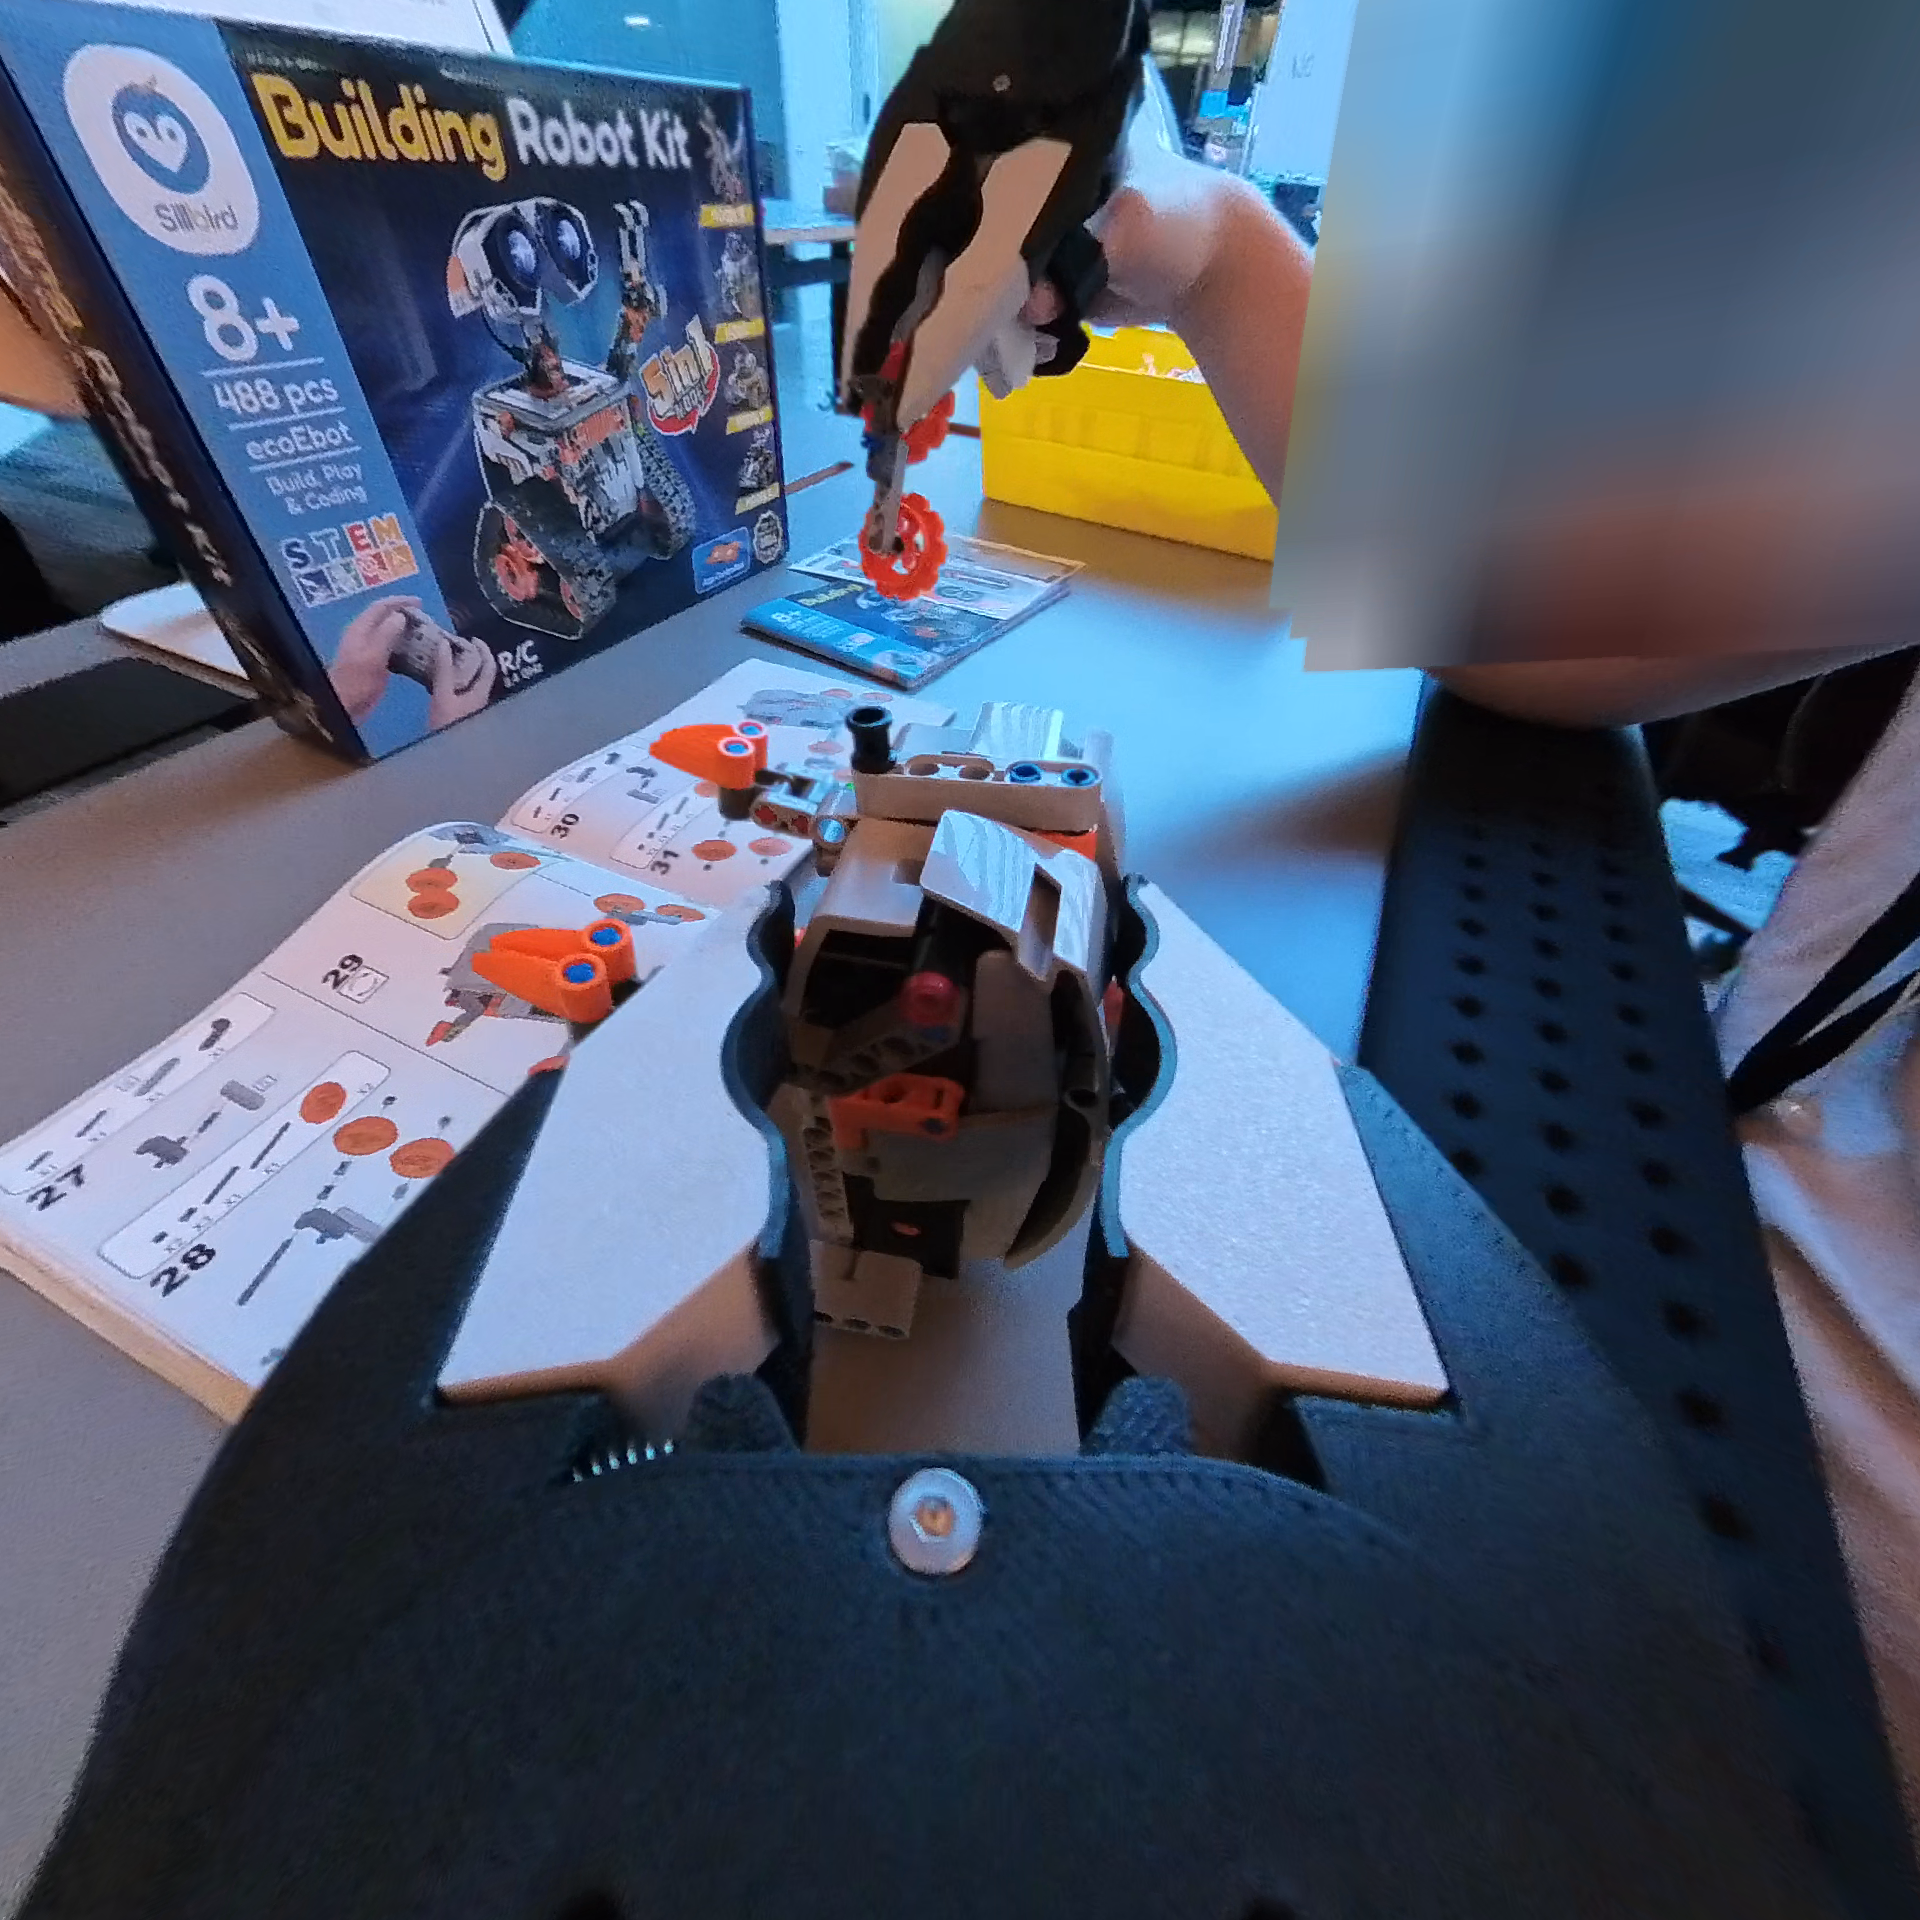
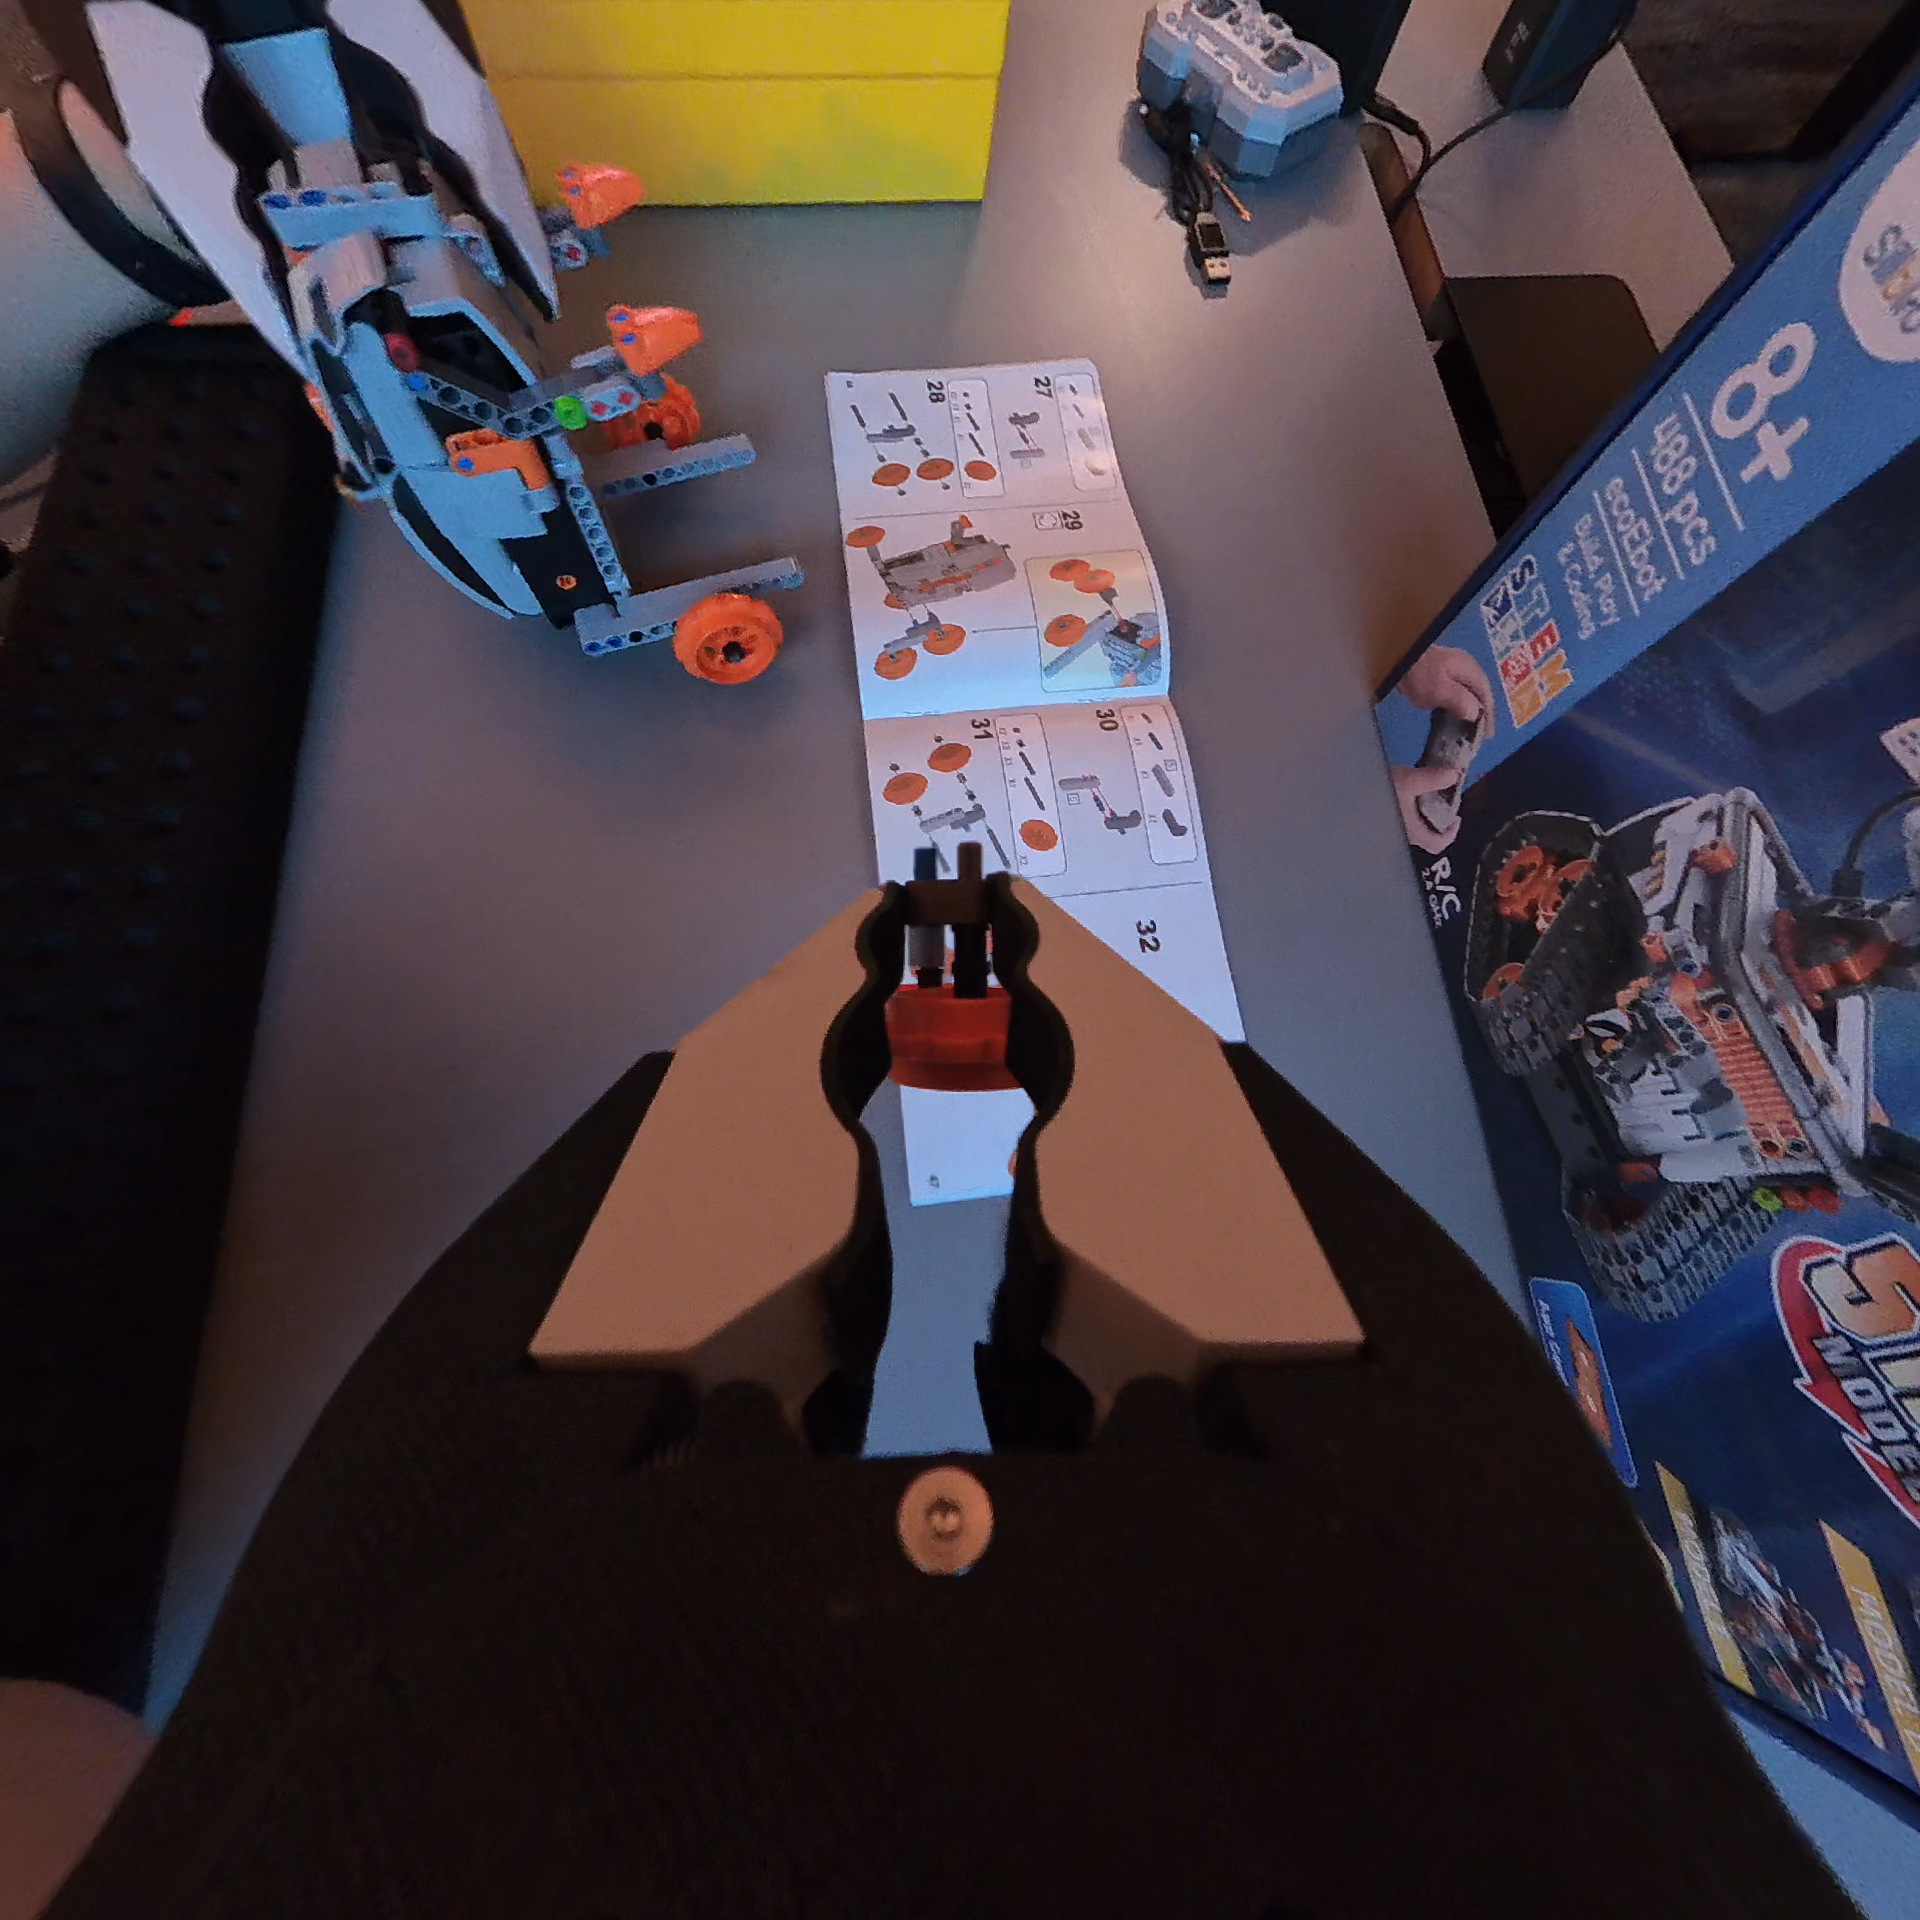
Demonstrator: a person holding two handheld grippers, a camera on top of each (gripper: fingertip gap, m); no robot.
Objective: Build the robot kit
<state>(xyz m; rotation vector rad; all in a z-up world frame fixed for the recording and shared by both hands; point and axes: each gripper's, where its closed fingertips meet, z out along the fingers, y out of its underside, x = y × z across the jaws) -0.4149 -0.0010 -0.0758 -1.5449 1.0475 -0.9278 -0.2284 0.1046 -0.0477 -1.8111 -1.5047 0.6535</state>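
Left gripper (image 1: 940,997) clenches the grey-and-orange brick model (image 1: 935,1039) at frame centre; right gripper (image 2: 945,935) grasps an orange-wheeled axle piece (image 2: 951,1023) above the open instruction booklet (image 2: 1008,623).

Kit box (image 2: 1714,831) beside bare table (image 2: 582,831)

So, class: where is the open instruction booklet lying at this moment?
The instruction booklet lies flat on the grey table; in the right wrist view it sits between the brick model on its left and the kit box on its right.
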